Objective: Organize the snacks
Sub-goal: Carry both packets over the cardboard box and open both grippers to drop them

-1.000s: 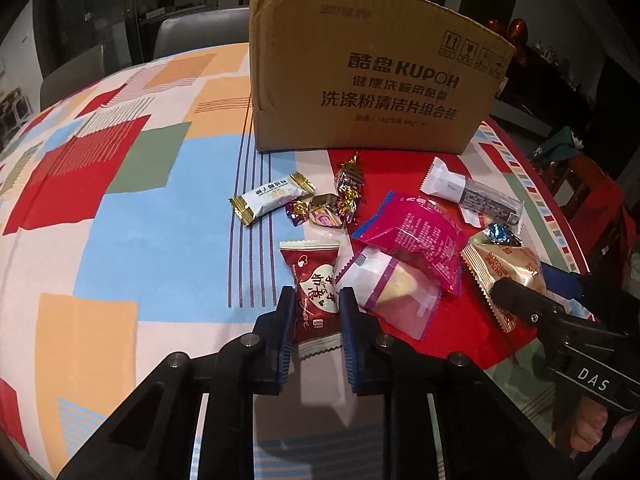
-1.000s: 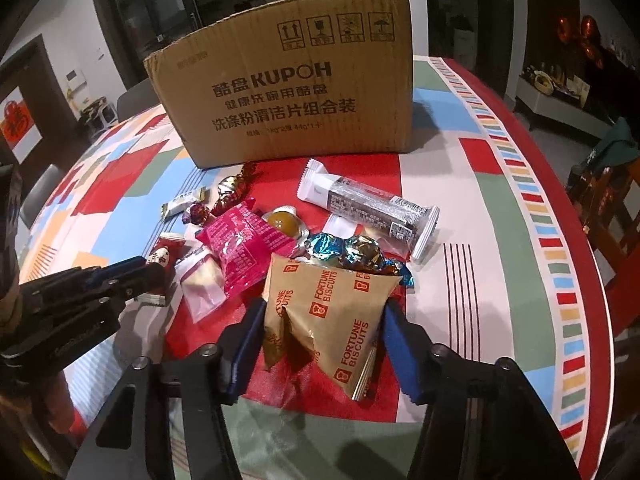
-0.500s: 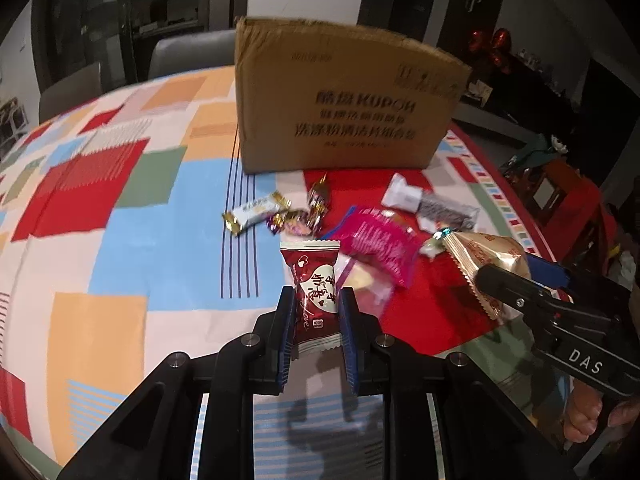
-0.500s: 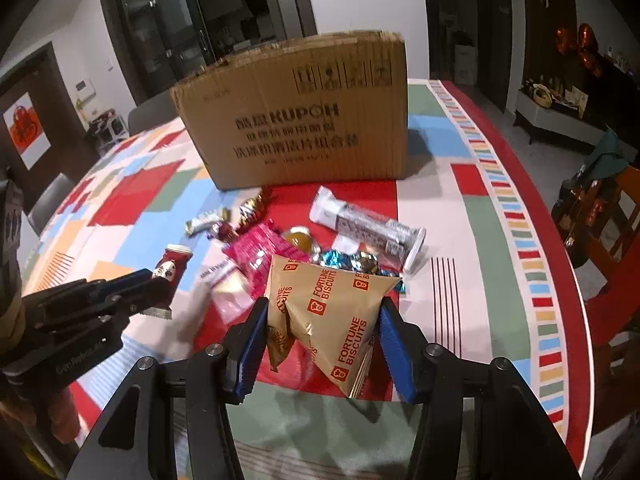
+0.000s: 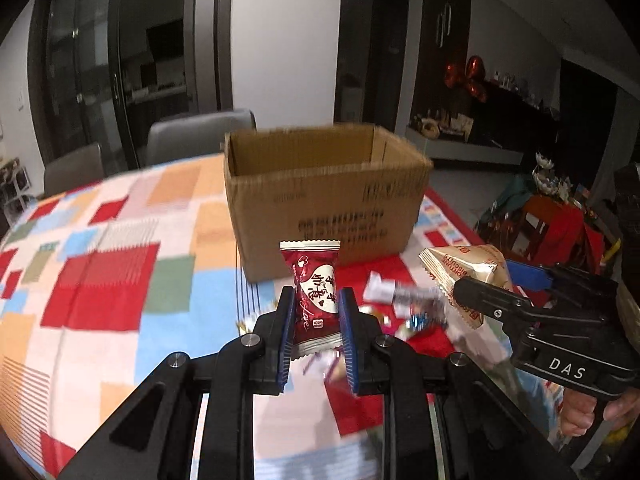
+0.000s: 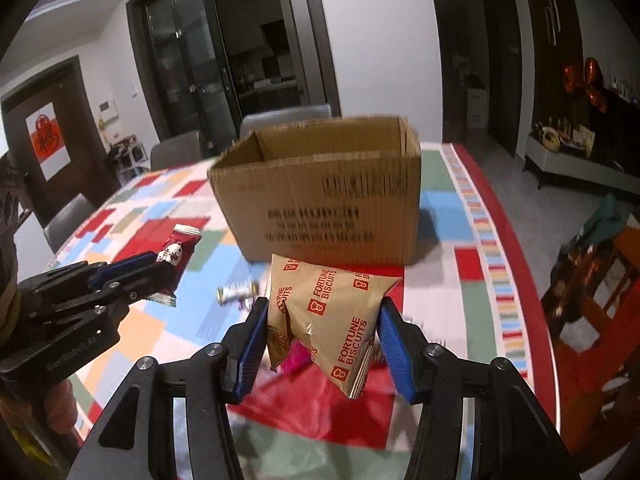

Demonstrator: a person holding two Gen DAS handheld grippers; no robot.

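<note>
My left gripper [image 5: 315, 300] is shut on a dark red candy packet [image 5: 314, 298] and holds it in the air in front of the open cardboard box [image 5: 320, 196]. My right gripper [image 6: 322, 318] is shut on a tan Fortune Biscuits bag [image 6: 328, 320], also lifted above the table. In the left wrist view the right gripper [image 5: 476, 292] holds the bag [image 5: 468, 270] to my right. In the right wrist view the left gripper [image 6: 156, 270] holds the red packet [image 6: 176, 258] to my left. The box [image 6: 320, 200] stands open-topped ahead.
Several small snacks stay on the patchwork tablecloth [image 5: 100, 272] below the grippers: a white bar [image 5: 384, 292], a foil candy [image 6: 236, 292], a pink packet [image 6: 296, 356]. Grey chairs [image 5: 196, 136] stand behind the table. A wooden chair [image 6: 592, 280] is at the right.
Both grippers have risen from the table with their snacks and tilted up, so the box's open top now shows. The remaining snacks have dropped low in both views.
</note>
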